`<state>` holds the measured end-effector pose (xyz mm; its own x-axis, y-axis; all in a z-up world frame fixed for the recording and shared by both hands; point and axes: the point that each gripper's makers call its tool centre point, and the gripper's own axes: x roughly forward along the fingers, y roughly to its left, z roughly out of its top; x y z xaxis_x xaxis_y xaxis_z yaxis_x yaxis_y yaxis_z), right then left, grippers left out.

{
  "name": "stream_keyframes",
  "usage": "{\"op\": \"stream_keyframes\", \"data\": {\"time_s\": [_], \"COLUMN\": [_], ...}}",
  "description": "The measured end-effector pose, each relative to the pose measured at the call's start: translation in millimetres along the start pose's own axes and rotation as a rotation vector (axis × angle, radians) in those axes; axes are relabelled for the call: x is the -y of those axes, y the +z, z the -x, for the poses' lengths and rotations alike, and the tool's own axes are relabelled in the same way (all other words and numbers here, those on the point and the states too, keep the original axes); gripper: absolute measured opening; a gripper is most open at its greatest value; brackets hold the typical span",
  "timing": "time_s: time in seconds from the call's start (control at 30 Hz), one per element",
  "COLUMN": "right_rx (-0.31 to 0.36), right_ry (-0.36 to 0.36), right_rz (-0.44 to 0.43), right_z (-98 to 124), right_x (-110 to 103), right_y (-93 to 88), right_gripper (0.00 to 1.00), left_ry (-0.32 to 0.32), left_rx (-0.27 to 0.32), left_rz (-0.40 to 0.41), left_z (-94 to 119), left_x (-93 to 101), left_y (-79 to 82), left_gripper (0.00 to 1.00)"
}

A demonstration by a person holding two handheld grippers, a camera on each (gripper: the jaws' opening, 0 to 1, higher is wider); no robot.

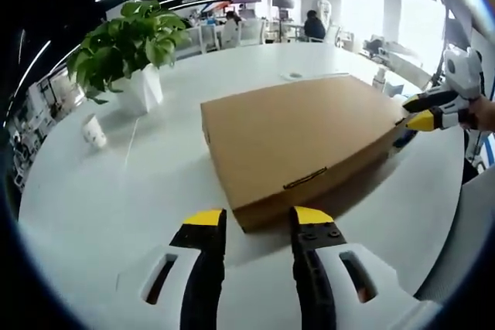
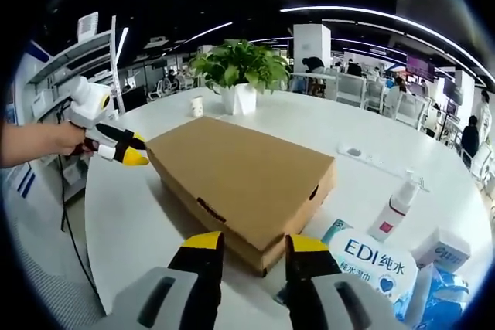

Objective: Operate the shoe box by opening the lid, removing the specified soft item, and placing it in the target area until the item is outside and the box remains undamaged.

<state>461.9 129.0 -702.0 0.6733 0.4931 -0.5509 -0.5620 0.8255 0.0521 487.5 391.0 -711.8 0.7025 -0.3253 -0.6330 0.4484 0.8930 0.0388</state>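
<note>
Left gripper view, from left to right: a paper cup [image 1: 94, 130] stands near the worktop's [image 1: 100, 199] left edge, and just beside it a leafy plant [image 1: 128, 44] sits in a white pot [image 1: 141, 89]. The shoe box [image 1: 298, 141] lies flat at the middle of the worktop, lid down (a slit with a tab shows on its top near the front corner). The left claw [image 1: 257, 220] is released, its yellow-tipped jaws spread apart either side of the box's nearest corner, close to it; I cannot tell whether they touch the cardboard. At the right, the right claw [image 1: 428, 110] meets the box's far right corner, a hand [image 1: 481, 112] behind it; whether it grips the lid edge I cannot tell.

Right gripper view, from left to right: a hand [image 2: 66, 138] holds the left claw [image 2: 133, 151], its yellow tip at the box's [image 2: 240, 175] left corner. Behind the box stand the cup [image 2: 197, 107] and the plant [image 2: 240, 63]. The right claw [image 2: 251, 243] is released too, jaws spread at the box's near corner. Right of the box, near the worktop's [image 2: 139, 214] right edge, stand a white spray bottle [image 2: 394, 208], a wipes pack [image 2: 375, 260] printed "EDI" and a small white carton [image 2: 442, 249].
</note>
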Motion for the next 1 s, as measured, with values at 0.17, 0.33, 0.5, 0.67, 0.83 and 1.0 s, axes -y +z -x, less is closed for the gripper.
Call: {"op": "stream_keyframes", "data": {"time_s": [0.17,0.33,0.5,0.67,0.83,1.0], "right_rx": [0.017,0.031,0.045,0.05,0.057,0.082], "right_ry": [-0.005,-0.02,-0.044,-0.082,-0.121,-0.146], "right_rz": [-0.004,0.015,-0.014,-0.012,-0.004,-0.024], "right_z": [15,32,53,74,99,123], "right_x": [1,7,17,25,35,42], "right_y": [0.7,0.5,-4.5,-13.1,-24.3,-34.2], "right_gripper": [0.32,0.41,0.46,0.56,0.64,0.75], "left_ry": [-0.003,-0.011,-0.024,-0.031,-0.034,-0.054], "left_rx": [0.026,0.059,0.096,0.145,0.168,0.19], "left_rz": [0.004,-0.008,0.019,0.041,0.051,0.034], "left_z": [14,29,43,59,73,85], "left_x": [8.7,22.5,34.8,49.0,59.0,72.9], "left_y": [3.9,9.8,16.3,24.7,25.7,18.8], "left_gripper": [0.34,0.41,0.45,0.52,0.59,0.63]}}
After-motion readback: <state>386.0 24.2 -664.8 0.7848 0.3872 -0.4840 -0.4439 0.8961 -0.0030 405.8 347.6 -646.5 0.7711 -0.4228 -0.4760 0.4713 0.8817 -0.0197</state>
